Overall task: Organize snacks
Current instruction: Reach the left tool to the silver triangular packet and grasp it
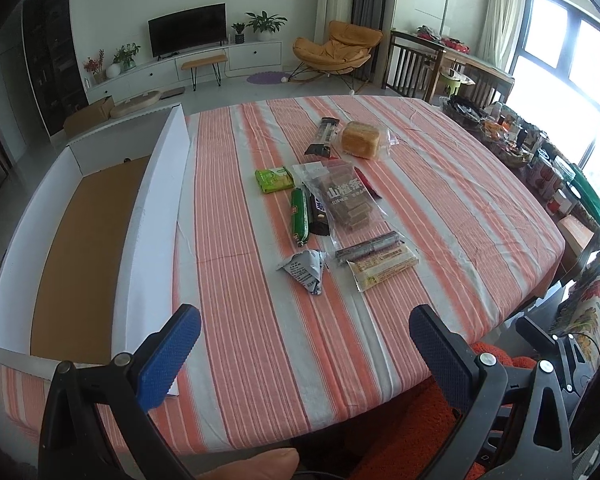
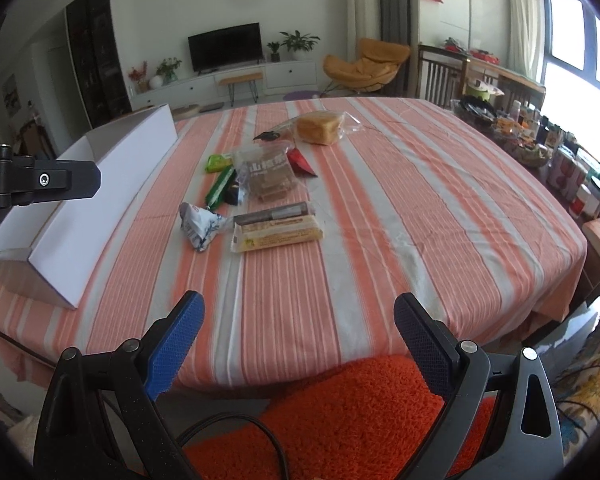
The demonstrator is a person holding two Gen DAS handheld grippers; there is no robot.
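Snacks (image 1: 332, 208) lie clustered at frame centre on the table (image 1: 460, 220). A box (image 1: 88, 248) sits at left. Bread (image 1: 360, 139) lies behind the cluster.

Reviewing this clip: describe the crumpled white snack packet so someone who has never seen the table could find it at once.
Start at the white cardboard box on the left of the striped tablecloth, then look right to the cluster of snacks mid-table. The crumpled white packet lies at the cluster's near edge, just left of the long beige bar. It alone is scrunched up, white with blue print; its neighbours lie flat.
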